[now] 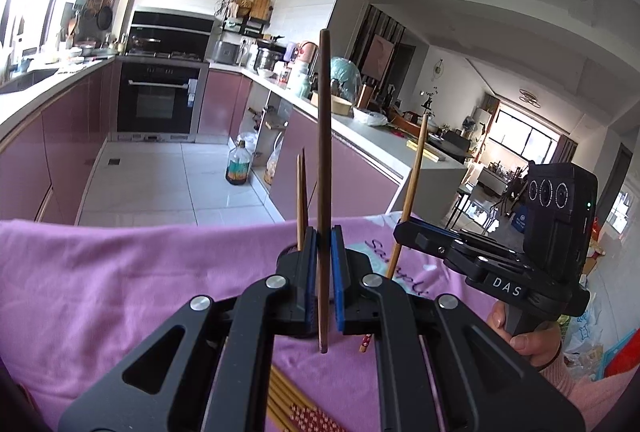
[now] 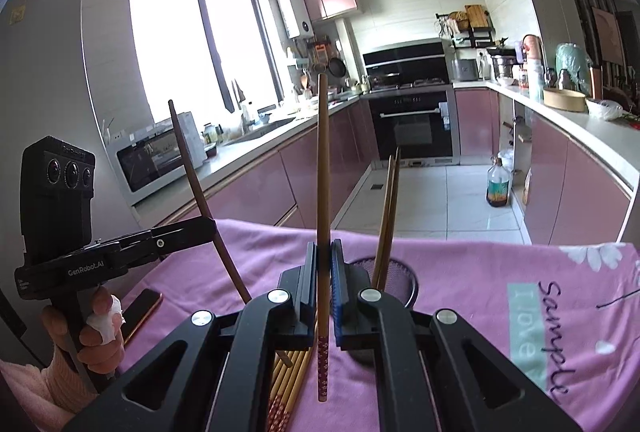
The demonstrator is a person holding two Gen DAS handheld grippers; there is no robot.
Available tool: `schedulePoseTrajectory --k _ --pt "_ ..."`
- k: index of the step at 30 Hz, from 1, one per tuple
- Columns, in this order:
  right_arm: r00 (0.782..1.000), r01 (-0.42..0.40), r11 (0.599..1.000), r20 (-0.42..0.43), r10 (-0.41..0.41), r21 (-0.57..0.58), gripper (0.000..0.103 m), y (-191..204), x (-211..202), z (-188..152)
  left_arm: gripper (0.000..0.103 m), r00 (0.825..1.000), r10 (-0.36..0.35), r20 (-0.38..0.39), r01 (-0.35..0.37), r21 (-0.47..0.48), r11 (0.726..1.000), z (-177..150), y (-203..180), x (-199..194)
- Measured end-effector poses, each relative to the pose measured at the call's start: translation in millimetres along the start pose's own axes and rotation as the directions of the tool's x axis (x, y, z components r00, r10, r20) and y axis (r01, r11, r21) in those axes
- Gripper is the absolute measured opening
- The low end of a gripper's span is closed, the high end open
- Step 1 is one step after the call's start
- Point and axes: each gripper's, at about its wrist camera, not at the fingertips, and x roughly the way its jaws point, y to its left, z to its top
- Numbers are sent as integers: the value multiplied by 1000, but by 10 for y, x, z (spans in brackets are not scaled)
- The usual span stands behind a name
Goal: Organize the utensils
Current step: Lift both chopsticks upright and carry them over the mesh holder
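Each gripper's got one chopstick pinched upright above the pink cloth [image 2: 460, 284]: left gripper [image 1: 323, 260] clamps a dark chopstick [image 1: 324, 136], right gripper [image 2: 323, 264] a lighter chopstick [image 2: 322, 168]. "DAS" and "GenRobot.AI" on the rigs, "Sample" near the cloth's right edge.

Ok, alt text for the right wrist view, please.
The right tool is shut on a patterned chopstick held upright above a pink cloth. At left, the left tool grips a dark chopstick; two more stand in a mesh holder.
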Motion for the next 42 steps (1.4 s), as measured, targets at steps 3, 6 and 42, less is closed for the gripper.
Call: schedulePoseTrajectory --k 3,6,42 --pt "1000 6 1000 18 -6 -7 5 -20 3 92 8 1000 -2 20 2 13 1000 126 -30 44" --pt "999 14 1000 41 -13 -18 5 -38 20 195 8 999 4 32 -4 21 1000 229 -64 93" --pt "975 129 991 -188 -121 31 6 -366 927 11 8 964 93 -249 -60 137 989 -12 34 1202"
